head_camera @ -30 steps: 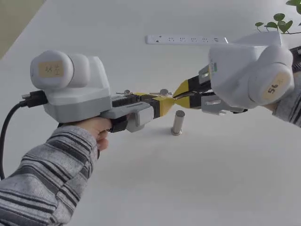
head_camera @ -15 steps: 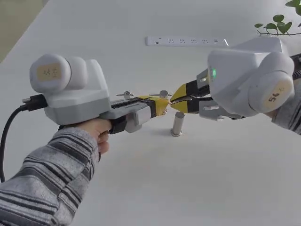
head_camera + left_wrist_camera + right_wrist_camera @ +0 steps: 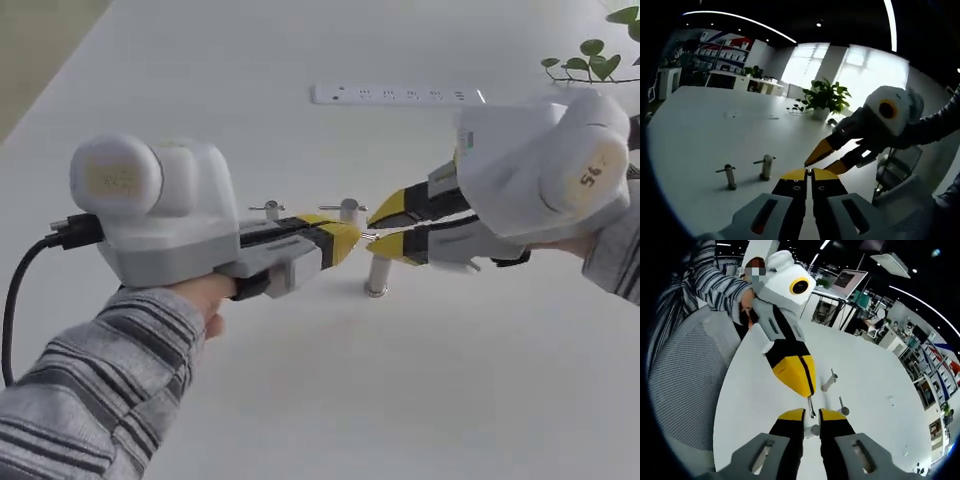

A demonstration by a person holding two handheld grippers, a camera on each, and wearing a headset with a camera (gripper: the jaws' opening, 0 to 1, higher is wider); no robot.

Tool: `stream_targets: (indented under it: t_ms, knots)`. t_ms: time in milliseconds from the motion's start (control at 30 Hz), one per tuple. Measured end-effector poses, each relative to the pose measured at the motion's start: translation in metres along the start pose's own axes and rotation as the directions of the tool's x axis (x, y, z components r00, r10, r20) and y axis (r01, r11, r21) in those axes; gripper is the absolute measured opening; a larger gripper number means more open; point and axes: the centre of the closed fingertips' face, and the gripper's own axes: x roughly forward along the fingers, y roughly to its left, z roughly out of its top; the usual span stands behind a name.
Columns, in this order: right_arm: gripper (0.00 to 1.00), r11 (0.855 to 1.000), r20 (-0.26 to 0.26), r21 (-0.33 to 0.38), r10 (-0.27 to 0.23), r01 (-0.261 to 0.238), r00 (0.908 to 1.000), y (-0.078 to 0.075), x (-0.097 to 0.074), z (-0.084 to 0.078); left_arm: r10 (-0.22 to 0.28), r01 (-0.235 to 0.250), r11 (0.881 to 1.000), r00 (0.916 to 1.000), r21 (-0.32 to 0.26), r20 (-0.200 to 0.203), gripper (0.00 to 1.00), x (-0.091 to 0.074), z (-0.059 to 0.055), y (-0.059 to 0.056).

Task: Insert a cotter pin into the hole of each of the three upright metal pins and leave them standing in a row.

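Right gripper view shows the thin silver wire cotter pin (image 3: 811, 407) pinched in the pressed-together left gripper (image 3: 807, 391), its free end between the spread right gripper (image 3: 811, 414) jaws near the bare upright grey metal pin (image 3: 814, 430); light, slick and bendable, it is probably best gripped mid-shank.

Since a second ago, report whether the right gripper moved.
Yes. The right gripper has opened and dropped; its lower jaw now overlaps the top of the bare metal pin.

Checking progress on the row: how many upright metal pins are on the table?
3. The left pin and middle pin, both cross-pinned, stand beyond the left gripper; the bare pin stands nearer, below its tip.
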Motion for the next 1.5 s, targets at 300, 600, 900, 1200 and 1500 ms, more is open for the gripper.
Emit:
stream_targets:
  t_ms: [300,600,900,1200,1500]
  knots:
    - [0.05,0.990,0.018,0.110,0.092,-0.093,0.9956,0.016,0.000,-0.011,-0.052,0.062,0.983,0.9969,0.174,-0.059,0.00,-0.001,-0.014,-0.012]
    - [0.03,0.985,-0.006,0.108,0.139,-0.138,0.9903,0.037,0.006,-0.020,-0.114,0.127,0.975,0.9903,0.182,-0.080,0.00,-0.002,-0.022,-0.022]
    - [0.00,0.982,-0.023,0.100,0.160,-0.157,0.9868,0.049,0.006,-0.019,-0.130,0.146,0.975,0.9864,0.169,-0.100,0.00,-0.006,-0.031,-0.024]
    - [0.00,0.990,-0.081,-0.017,0.138,-0.140,0.9871,0.044,0.003,-0.023,-0.091,0.106,0.981,0.9913,0.160,-0.095,0.01,-0.002,-0.033,-0.019]
    - [0.00,0.995,-0.140,-0.017,0.093,-0.097,0.9858,0.023,-0.008,-0.045,-0.032,0.047,0.983,0.9957,0.178,-0.087,0.14,0.006,-0.035,-0.012]
